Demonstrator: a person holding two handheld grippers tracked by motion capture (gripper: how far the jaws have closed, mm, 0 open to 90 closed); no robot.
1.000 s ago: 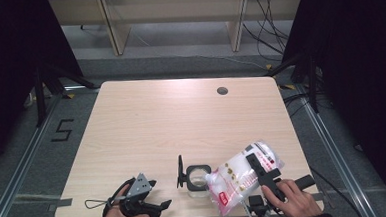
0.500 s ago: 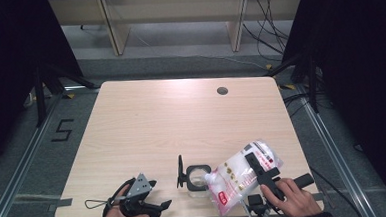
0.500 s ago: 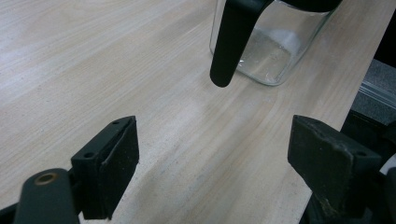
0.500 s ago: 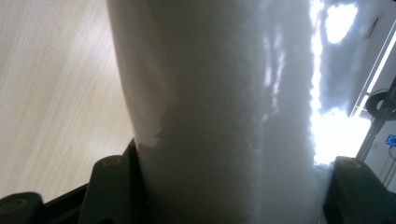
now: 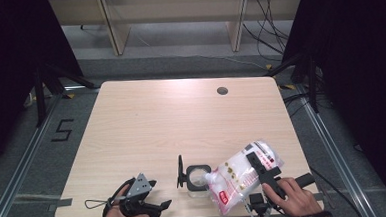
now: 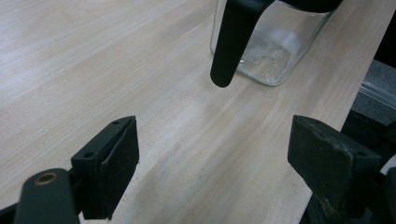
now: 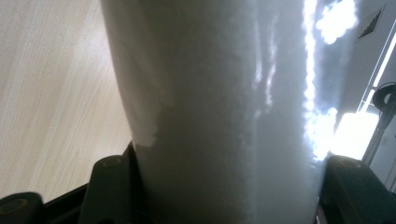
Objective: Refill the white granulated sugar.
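A square glass jar [image 5: 197, 181] with a black rim stands near the table's front edge, its black lid [image 5: 180, 171] flipped up on the left. Tilted over it is a clear plastic bag of white grains [image 5: 234, 176], low end at the jar's mouth. My right gripper [image 5: 257, 164] is shut on the bag's upper part; in the right gripper view the bag [image 7: 219, 107] sits between both jaws. My left gripper [image 5: 160, 193] rests open at the front left, apart from the jar. Beyond its jaws, the left gripper view has the jar [image 6: 268, 51] with a little white material at the bottom.
The light wooden table [image 5: 172, 124] has a round cable hole [image 5: 222, 91] at the back right. Beyond the far edge there are shelf legs and cables on the floor. Metal rails run along both sides of the table.
My right hand has shifted slightly with the bag, which stays tilted at the jar's mouth. The left gripper has not moved.
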